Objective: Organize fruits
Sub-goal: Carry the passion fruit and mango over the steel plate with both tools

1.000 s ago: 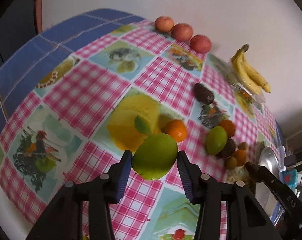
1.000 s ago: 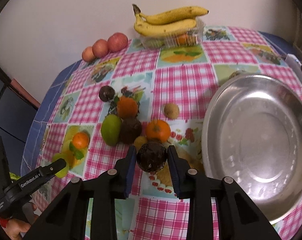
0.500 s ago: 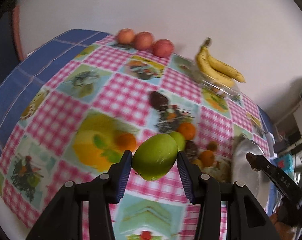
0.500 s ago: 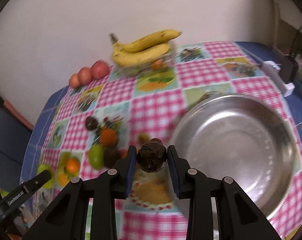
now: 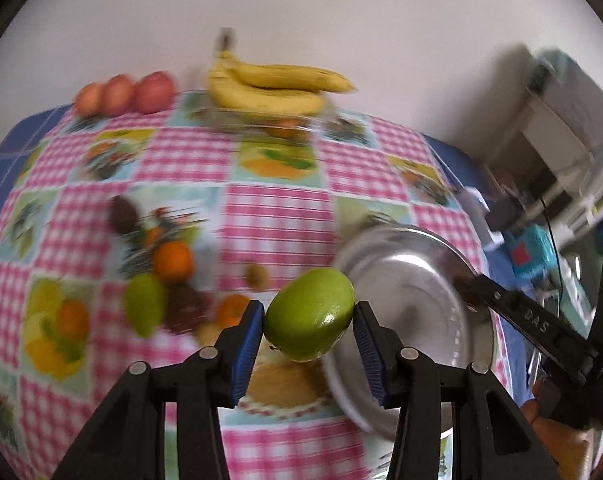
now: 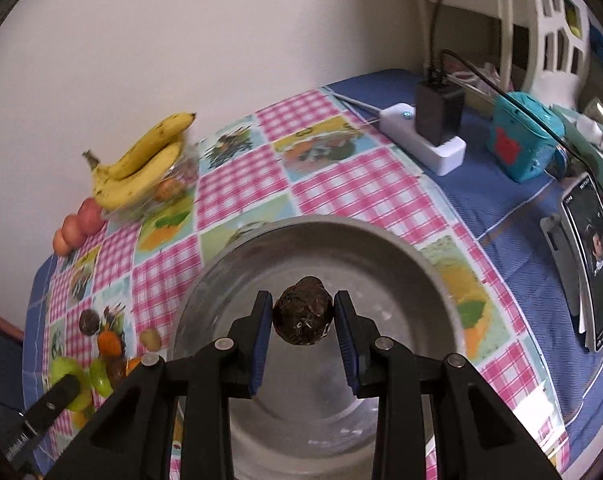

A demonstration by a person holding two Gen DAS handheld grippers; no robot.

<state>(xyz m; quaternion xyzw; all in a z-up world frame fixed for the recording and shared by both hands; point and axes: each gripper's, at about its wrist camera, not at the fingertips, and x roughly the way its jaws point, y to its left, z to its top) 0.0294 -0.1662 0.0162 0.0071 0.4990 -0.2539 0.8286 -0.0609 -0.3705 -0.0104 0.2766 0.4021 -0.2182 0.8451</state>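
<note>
My left gripper [image 5: 308, 334] is shut on a green mango [image 5: 309, 314] and holds it above the table, just left of the steel bowl [image 5: 405, 276]. My right gripper [image 6: 302, 326] is shut on a dark wrinkled fruit [image 6: 302, 316] and holds it over the steel bowl [image 6: 261, 256]. Loose fruits lie left of the bowl: an orange [image 5: 172, 261], another green mango [image 5: 143, 309], dark fruits [image 5: 121, 213] and a small brown one [image 5: 257, 276]. The right gripper's finger [image 5: 501, 304] reaches over the bowl in the left wrist view.
Bananas [image 5: 269, 88] on a clear box and three apples [image 5: 125, 94] sit by the wall. A white power strip with a charger [image 6: 429, 132], a teal gadget [image 6: 521, 144] and a phone on a stand [image 6: 593, 272] stand at the right.
Both grippers have swung right toward the bowl with their fruits. The right one now hangs over the bowl; the left one has come up to its left rim.
</note>
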